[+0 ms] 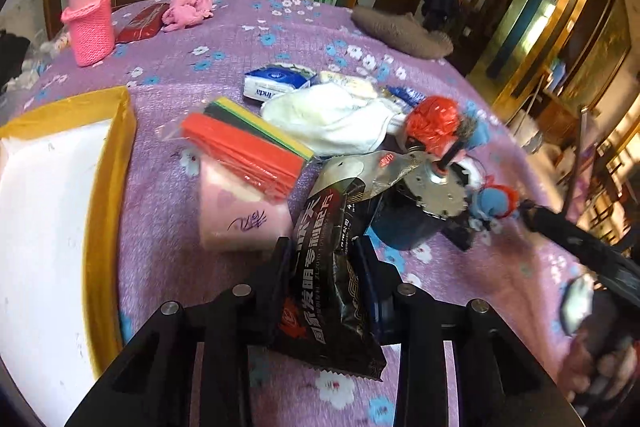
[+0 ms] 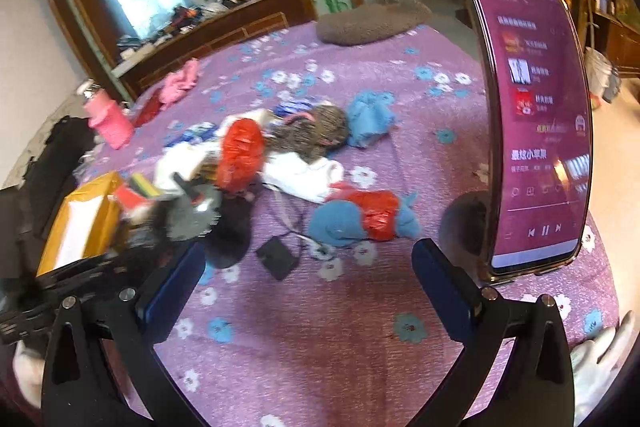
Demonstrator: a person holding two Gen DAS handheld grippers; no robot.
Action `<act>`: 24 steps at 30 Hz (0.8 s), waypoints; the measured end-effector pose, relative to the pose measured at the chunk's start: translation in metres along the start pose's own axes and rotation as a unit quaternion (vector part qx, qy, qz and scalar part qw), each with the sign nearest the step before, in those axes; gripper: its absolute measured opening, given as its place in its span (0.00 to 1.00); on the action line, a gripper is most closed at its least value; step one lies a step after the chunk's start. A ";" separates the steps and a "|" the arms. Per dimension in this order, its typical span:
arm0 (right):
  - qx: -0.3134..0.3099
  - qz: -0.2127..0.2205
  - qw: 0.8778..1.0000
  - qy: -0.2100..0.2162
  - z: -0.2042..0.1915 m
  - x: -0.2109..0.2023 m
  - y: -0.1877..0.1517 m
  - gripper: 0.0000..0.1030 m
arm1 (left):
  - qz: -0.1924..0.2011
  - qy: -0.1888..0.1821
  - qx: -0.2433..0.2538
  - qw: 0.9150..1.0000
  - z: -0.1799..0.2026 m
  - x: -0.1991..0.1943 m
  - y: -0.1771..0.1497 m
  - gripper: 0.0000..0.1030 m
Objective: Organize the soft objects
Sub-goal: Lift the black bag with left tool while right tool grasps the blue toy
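Left gripper (image 1: pixel 324 259) squeezing a black snack packet (image 1: pixel 328 291) over the purple flowered cloth (image 1: pixel 168 227), beside a yellow-edged box (image 1: pixel 108 187), right gripper (image 2: pixel 308 291) hanging wide apart, holding nothing, near a standing phone (image 2: pixel 536 131)

Black foil packet (image 1: pixel 328 291) sits upright between the left gripper's fingers, apparently pinched, just beside the pink tissue pack (image 1: pixel 244 215).
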State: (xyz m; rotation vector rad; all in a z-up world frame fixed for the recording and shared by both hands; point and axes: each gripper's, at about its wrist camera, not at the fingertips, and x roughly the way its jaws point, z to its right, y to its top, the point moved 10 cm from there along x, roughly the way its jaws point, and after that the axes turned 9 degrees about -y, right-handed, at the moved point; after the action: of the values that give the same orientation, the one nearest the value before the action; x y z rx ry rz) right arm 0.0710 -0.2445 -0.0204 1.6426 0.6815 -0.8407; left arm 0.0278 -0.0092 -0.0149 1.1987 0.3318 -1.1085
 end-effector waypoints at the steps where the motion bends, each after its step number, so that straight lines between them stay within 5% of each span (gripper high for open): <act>1: 0.002 -0.007 1.000 -0.006 0.001 0.005 -0.001 1.00 | 0.004 -0.006 -0.002 1.000 0.001 -0.006 -0.001 0.30; 7: 0.029 -0.041 0.998 -0.036 0.012 0.034 -0.006 0.85 | 0.016 -0.032 -0.007 0.999 0.005 -0.033 -0.012 0.30; 16: 0.071 -0.048 0.994 -0.061 0.012 0.045 0.002 0.82 | 0.018 -0.039 -0.016 0.999 0.010 -0.044 -0.025 0.31; 20: 0.093 -0.061 0.992 -0.061 0.013 0.051 0.000 0.43 | 0.019 -0.040 -0.016 0.999 0.014 -0.045 -0.028 0.31; 24: 0.098 -0.056 0.991 -0.074 0.018 0.053 0.000 0.31 | 0.020 -0.038 -0.017 0.999 0.015 -0.047 -0.030 0.31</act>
State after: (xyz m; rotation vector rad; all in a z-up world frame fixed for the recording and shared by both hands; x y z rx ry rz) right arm 0.0981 -0.2612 -0.0658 1.7068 0.6068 -1.1289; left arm -0.0241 0.0027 0.0079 1.1246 0.2656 -1.1062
